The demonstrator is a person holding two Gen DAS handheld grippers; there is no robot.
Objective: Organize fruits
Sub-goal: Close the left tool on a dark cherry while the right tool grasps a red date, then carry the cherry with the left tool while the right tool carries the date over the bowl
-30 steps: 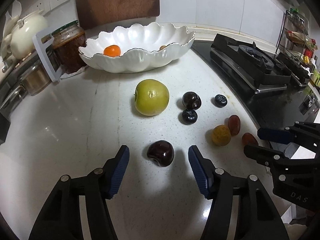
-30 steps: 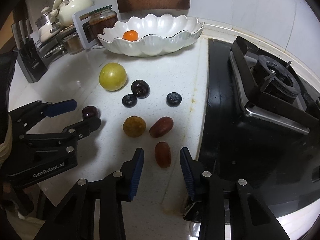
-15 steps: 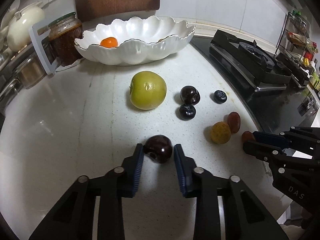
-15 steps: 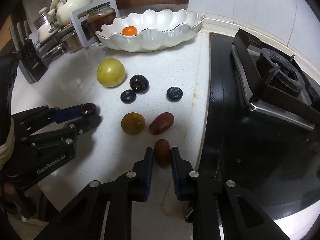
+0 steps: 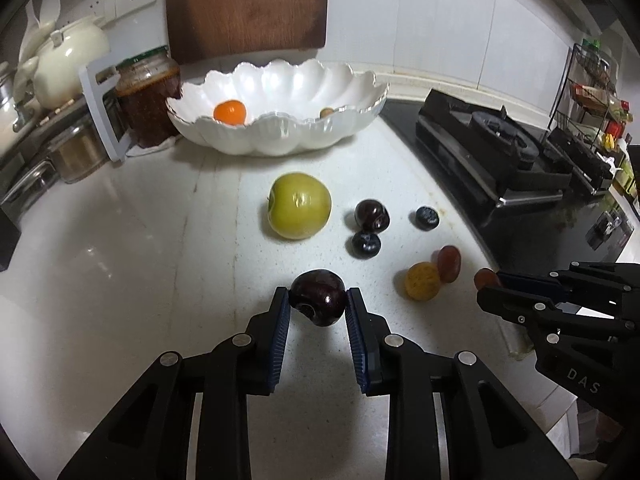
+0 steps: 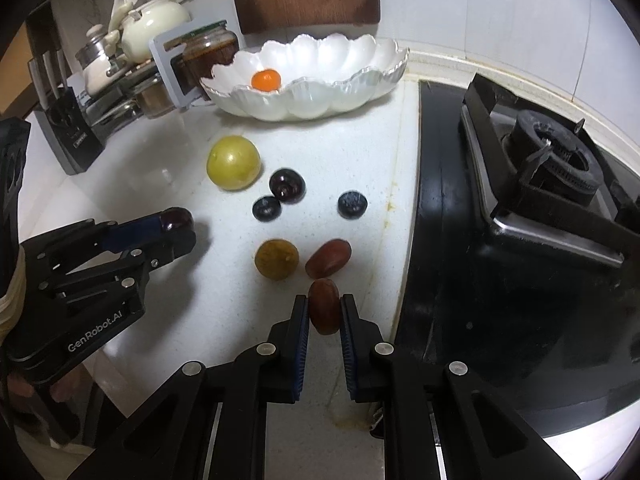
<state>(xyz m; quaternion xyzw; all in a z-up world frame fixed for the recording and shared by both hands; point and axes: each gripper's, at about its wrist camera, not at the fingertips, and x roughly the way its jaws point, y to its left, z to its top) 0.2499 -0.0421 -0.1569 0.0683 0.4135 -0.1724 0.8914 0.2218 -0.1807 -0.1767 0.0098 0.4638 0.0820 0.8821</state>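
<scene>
Left gripper (image 5: pixel 318 304) clamped on a dark cherry (image 5: pixel 318 297), glossy, round, stem dimple facing the camera, low over the white speckled counter (image 5: pixel 120 280). Can't tell if it's lifted clear or touching.

Right gripper (image 6: pixel 325 312) clamped on a red grape (image 6: pixel 325 306), smooth oval, long axis running away from the camera, along the fingers, at the counter's edge by the black stove (image 6: pixel 540 184).

Loose on the counter: green apple (image 5: pixel 300 205), waxy and round; second cherry (image 5: pixel 372 215) touching a matte blueberry (image 5: pixel 365 245); another blueberry (image 5: pixel 427 218) apart to the right; rough yellow-brown fruit (image 5: pixel 423 281) beside a second red grape (image 5: pixel 449 263), tilted.

White scalloped bowl (image 5: pixel 280 140), glossy ceramic, at the back holds a small orange (image 5: pixel 229 112) and one small brownish piece, mostly hidden by the rim.
</scene>
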